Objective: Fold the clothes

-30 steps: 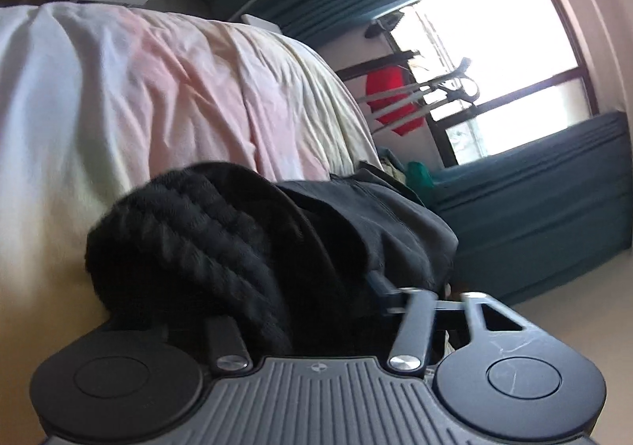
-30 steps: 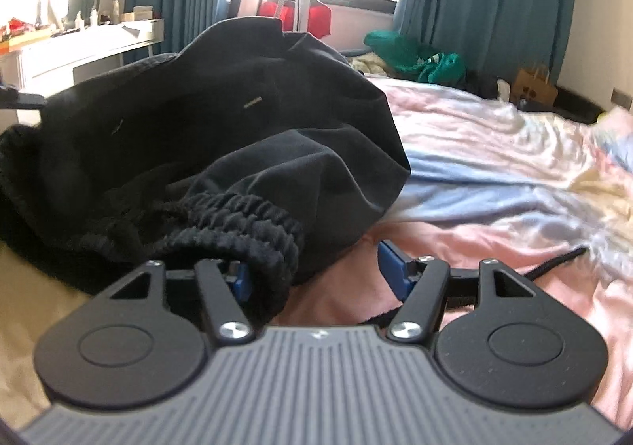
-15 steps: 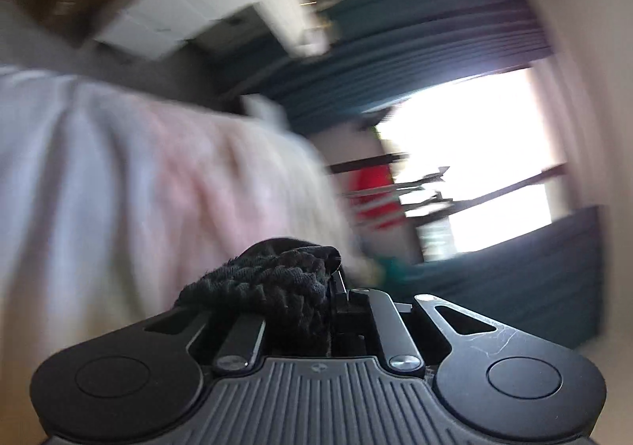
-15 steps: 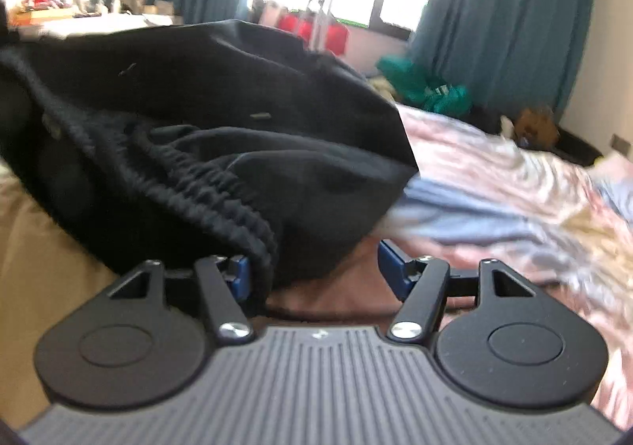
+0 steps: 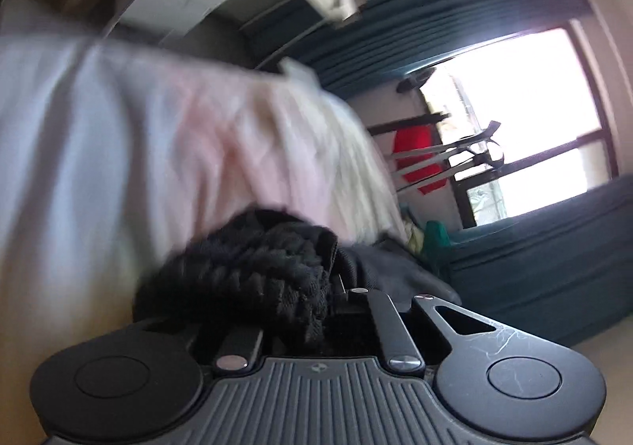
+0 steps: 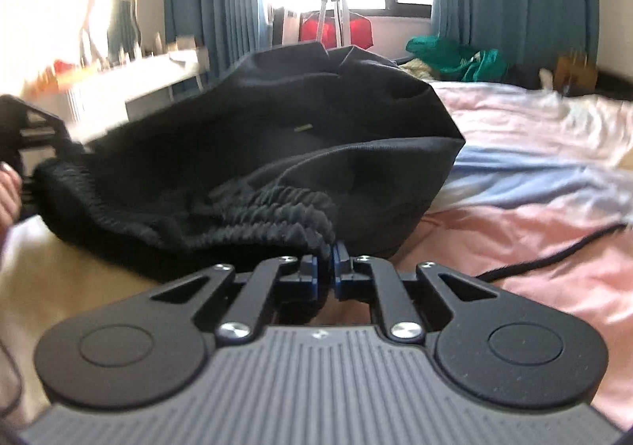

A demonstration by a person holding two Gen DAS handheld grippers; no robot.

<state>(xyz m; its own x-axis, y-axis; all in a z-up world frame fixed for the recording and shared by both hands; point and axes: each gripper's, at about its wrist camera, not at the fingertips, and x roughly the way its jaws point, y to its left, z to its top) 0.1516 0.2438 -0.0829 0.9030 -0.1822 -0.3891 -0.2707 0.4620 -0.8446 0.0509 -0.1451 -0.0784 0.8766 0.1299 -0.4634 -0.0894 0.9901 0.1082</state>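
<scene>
The right tool [image 6: 331,259] pinches the ribbed elastic waistband [image 6: 277,207] of the black garment [image 6: 316,128]; the left tool [image 5: 336,286] is pressed together on the same thick ribbed band. The garment lies bunched on the bed [image 6: 514,207], on a crumpled pastel sheet.

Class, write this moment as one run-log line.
left hand-held gripper: shut on waistband | right hand-held gripper: shut on waistband | black trousers: on bed

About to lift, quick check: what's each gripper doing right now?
Left gripper: shut on the black garment's ribbed waistband.
Right gripper: shut on the same waistband.
</scene>
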